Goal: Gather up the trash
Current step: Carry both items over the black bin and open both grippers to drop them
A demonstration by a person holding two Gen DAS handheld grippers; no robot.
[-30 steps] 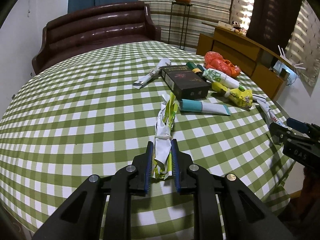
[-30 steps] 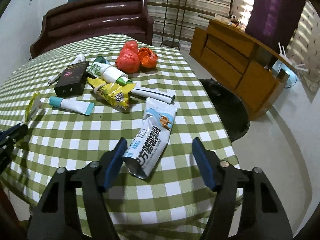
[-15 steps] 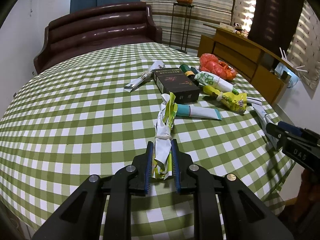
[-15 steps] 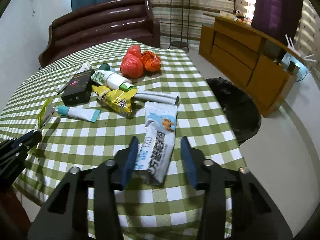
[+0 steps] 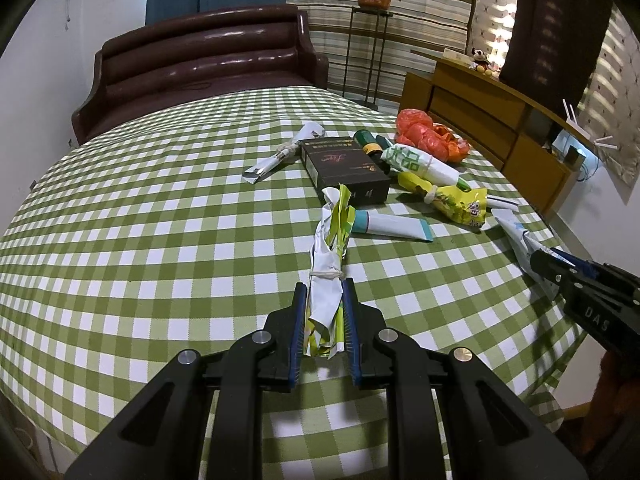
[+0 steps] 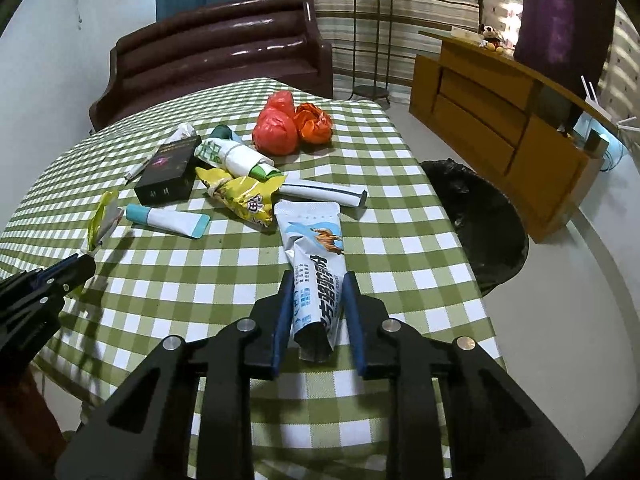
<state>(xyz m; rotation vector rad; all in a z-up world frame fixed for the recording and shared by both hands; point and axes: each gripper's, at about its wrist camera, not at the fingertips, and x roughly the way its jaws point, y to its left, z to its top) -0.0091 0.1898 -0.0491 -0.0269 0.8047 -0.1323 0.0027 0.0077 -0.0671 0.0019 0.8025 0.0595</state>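
Between my right fingers (image 6: 316,312), white-and-blue printed foil pouch (image 6: 314,276) now sitting pinched: right gripper (image 6: 316,312) closing from wide a second ago to narrow, pads touching pouch sides. Left gripper (image 5: 325,320) keeping clamp on crumpled white-and-yellow wrapper tied with rubber band (image 5: 326,280), unchanged. Both pieces secured, I judge lift coming next. Black-lined trash bin (image 6: 480,220) waiting right of right fingers, beside green-checked table (image 6: 400,248). Remaining litter lying ahead of fingers.
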